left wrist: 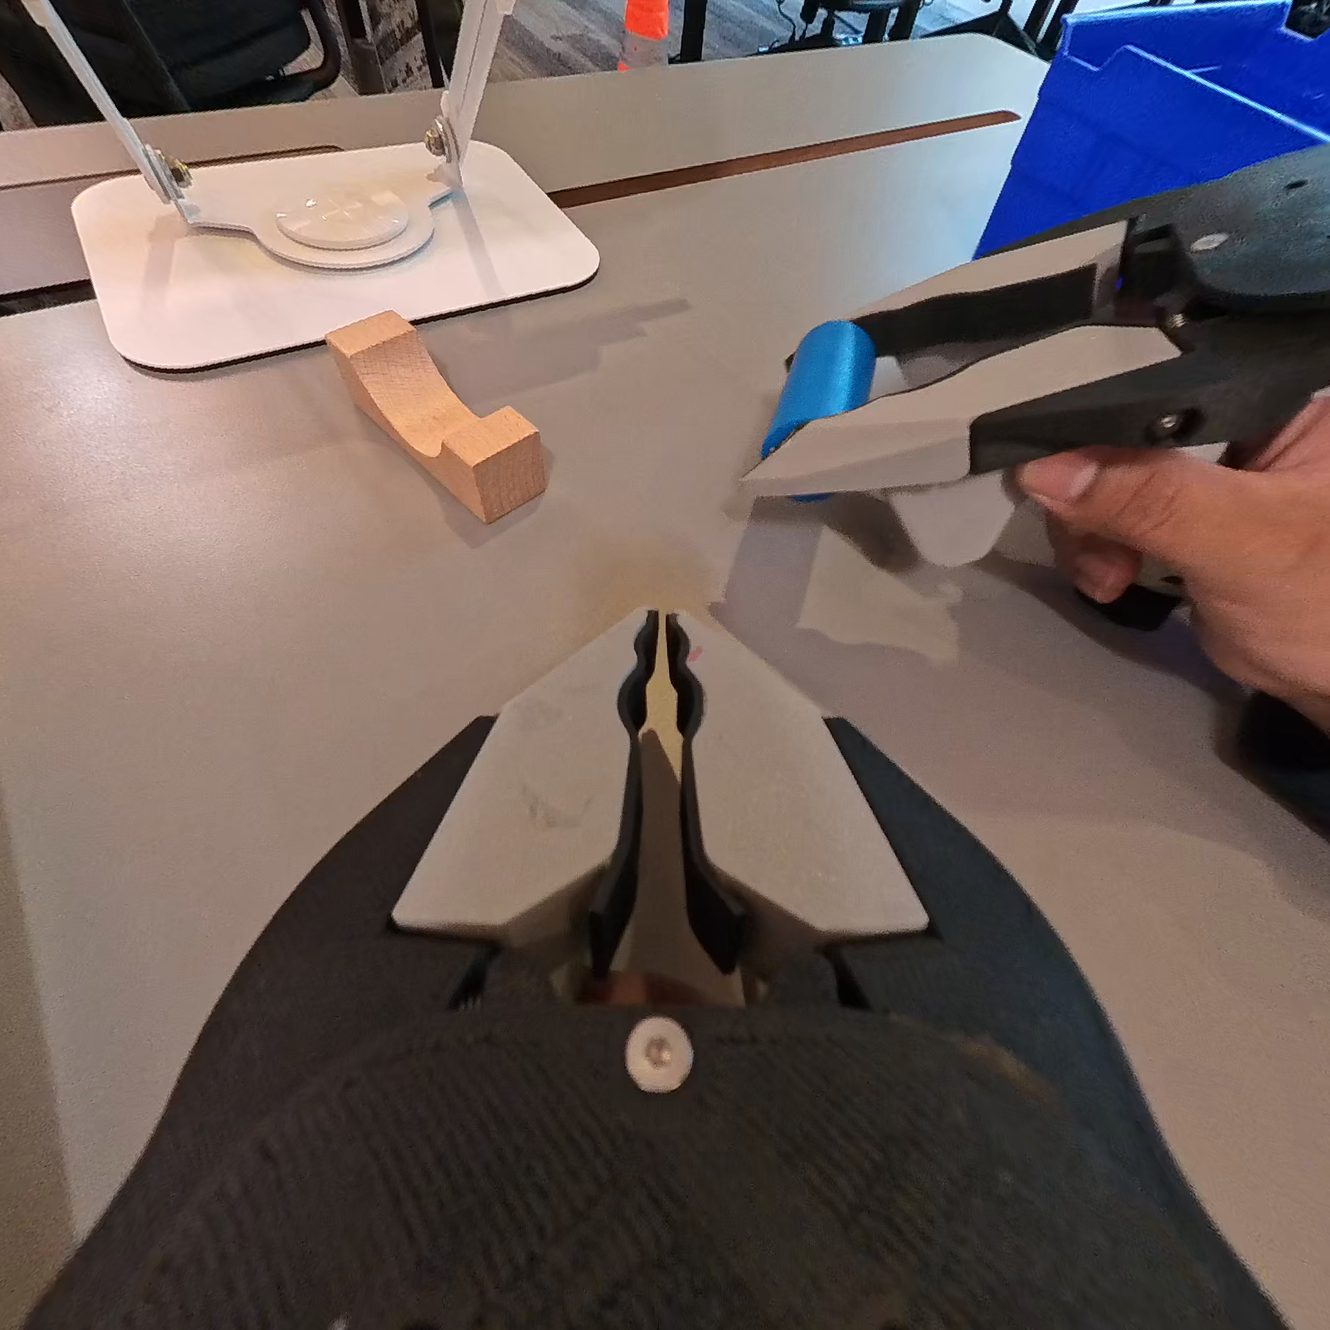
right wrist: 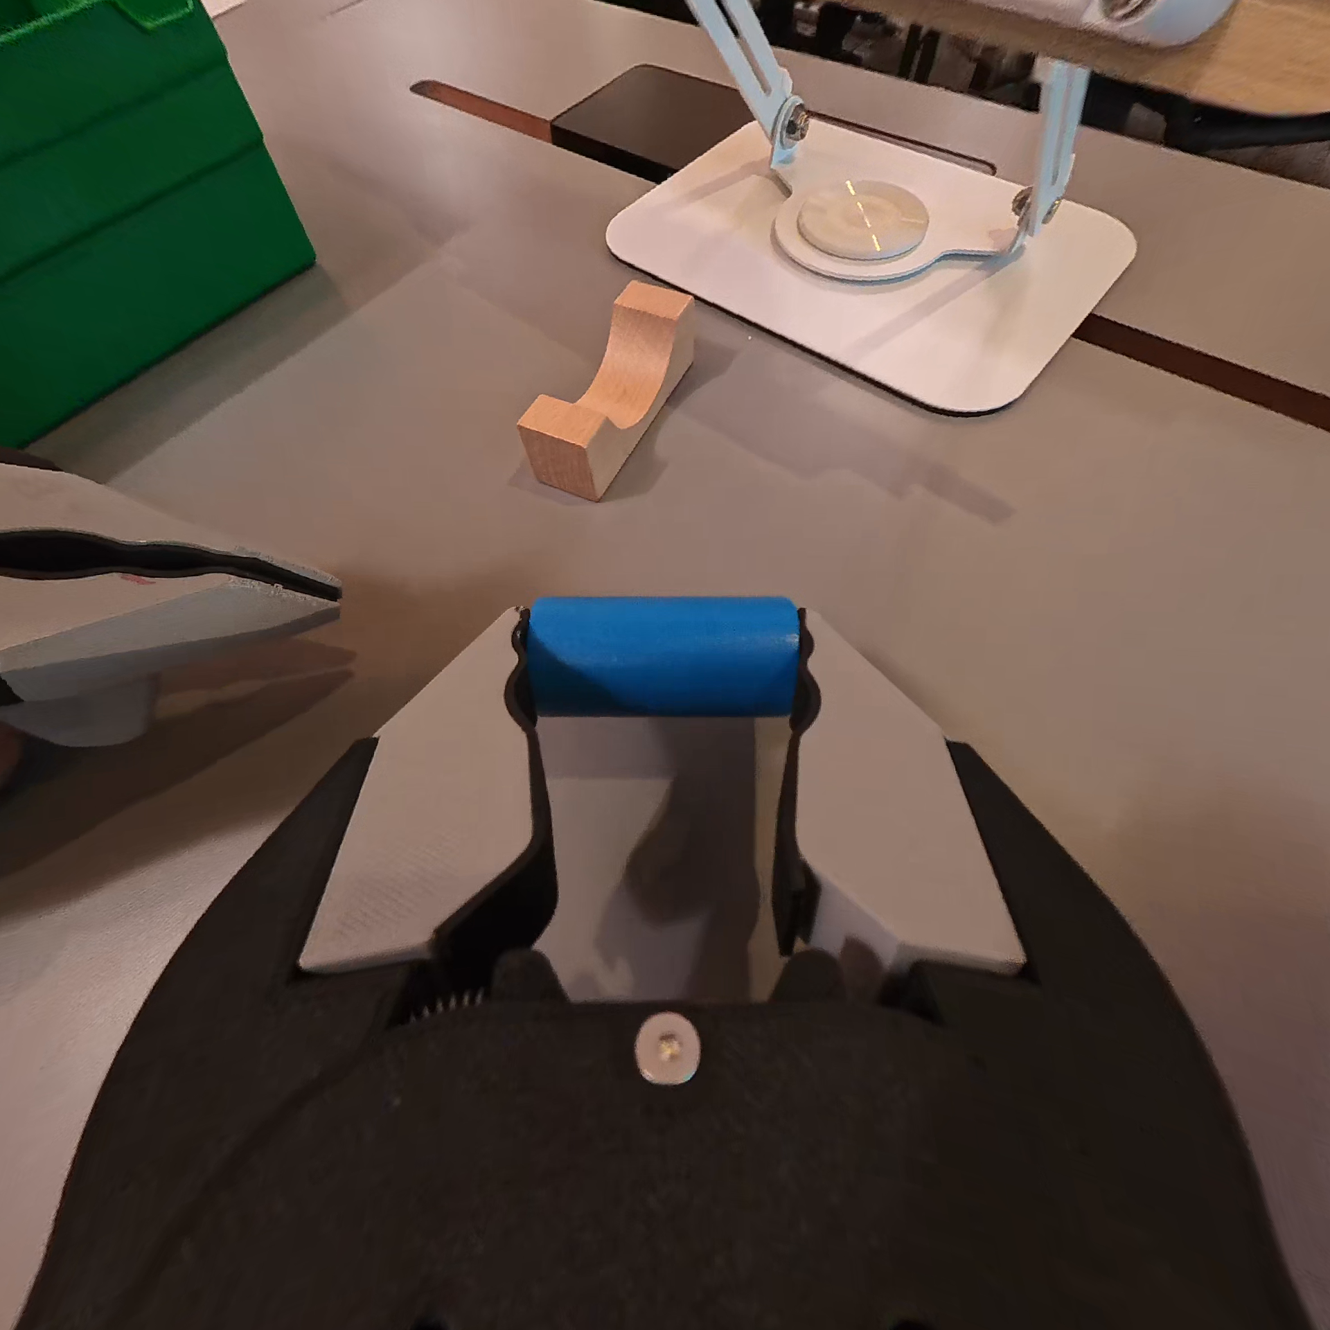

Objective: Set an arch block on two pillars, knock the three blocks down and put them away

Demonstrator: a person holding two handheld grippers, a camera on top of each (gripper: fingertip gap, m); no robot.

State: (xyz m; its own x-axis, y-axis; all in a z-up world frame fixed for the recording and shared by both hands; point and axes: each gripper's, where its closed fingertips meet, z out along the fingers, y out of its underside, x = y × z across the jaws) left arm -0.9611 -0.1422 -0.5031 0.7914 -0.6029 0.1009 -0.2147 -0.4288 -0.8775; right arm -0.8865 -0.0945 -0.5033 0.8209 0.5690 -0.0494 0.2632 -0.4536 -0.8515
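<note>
Right tongs (right wrist: 662,658) are clamping the blue cylindrical pillar block (right wrist: 662,655) end to end, left tongs (left wrist: 661,617) are sitting clenched and empty; risk: cylinder pivoting or rolling off the grey worktop (right wrist: 1007,648) on release.

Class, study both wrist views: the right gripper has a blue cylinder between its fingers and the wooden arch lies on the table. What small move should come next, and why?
Probably carry the blue cylinder toward the blue bin. The right gripper grips it end to end, and the bin stands just beyond that gripper. The wooden arch lies toppled, so putting away seems underway. The left gripper is shut and holds nothing.
</note>
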